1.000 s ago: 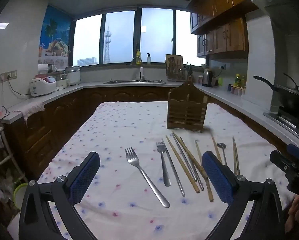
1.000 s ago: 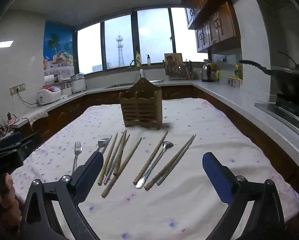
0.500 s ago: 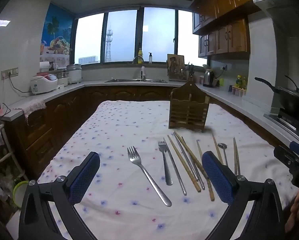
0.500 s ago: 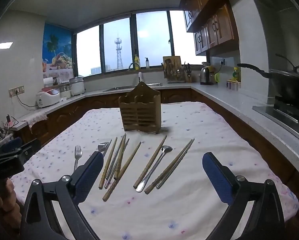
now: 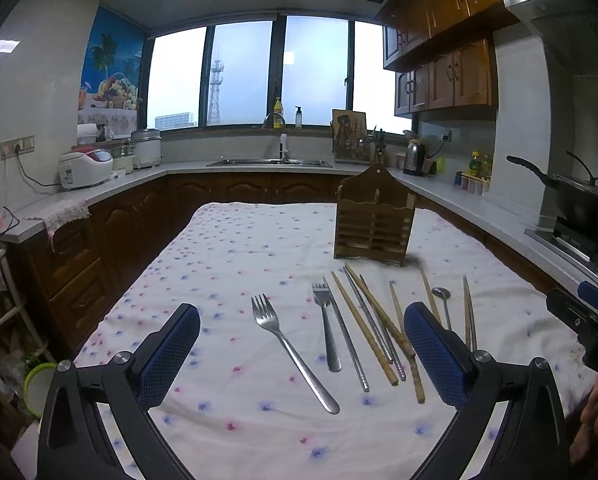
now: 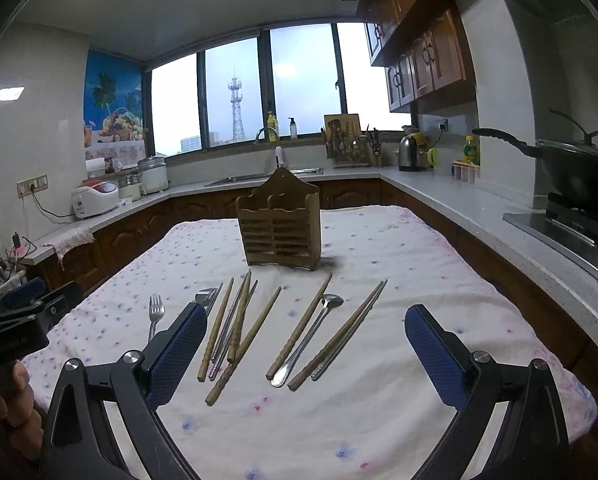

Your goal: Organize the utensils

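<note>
A wooden utensil holder (image 5: 373, 220) (image 6: 279, 228) stands upright on the flowered tablecloth (image 5: 239, 248). In front of it lie a long fork (image 5: 291, 350), a short fork (image 5: 327, 324), several wooden and metal chopsticks (image 5: 375, 328) (image 6: 239, 328) and a metal spoon (image 6: 309, 338) (image 5: 443, 300). My left gripper (image 5: 301, 356) is open and empty, hovering over the forks near the table's front. My right gripper (image 6: 305, 354) is open and empty above the chopsticks and spoon. Each gripper also shows at the edge of the other's view.
A wok (image 6: 571, 168) sits on the stove at the right. Counters with a sink (image 5: 269, 162), kettle (image 6: 409, 154) and rice cookers (image 5: 85, 168) ring the table. Cabinets stand to the left below the counter.
Both views have shifted only slightly, with the utensils a touch lower in frame. Both grippers stay open and nothing on the table has moved.
</note>
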`<action>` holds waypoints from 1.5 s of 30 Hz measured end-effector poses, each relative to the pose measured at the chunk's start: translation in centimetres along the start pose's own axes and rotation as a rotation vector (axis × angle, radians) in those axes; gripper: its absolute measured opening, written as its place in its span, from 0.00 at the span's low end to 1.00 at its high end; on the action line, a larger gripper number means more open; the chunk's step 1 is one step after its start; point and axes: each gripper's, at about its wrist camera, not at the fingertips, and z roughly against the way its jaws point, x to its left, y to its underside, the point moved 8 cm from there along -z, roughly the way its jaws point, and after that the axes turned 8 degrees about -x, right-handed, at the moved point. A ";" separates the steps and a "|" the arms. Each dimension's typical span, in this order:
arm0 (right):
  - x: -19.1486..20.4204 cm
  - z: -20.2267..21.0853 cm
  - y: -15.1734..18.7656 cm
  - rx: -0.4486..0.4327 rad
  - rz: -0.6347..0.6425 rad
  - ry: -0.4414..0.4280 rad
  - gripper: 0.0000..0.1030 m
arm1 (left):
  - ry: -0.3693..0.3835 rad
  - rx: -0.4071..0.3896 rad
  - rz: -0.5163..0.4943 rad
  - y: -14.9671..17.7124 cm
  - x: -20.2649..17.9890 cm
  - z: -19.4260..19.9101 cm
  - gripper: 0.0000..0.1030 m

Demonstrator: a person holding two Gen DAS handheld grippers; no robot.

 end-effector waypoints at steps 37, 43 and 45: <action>0.4 -1.1 0.5 0.013 0.001 -0.013 0.97 | 0.020 0.039 0.031 -0.2 0.5 -0.9 0.99; 0.1 -2.6 0.5 0.054 -0.012 -0.043 0.97 | 0.076 0.107 0.089 -0.6 0.5 -3.1 0.99; -0.1 -3.2 0.2 0.064 -0.022 -0.049 0.97 | 0.088 0.128 0.096 -1.1 0.5 -4.1 0.99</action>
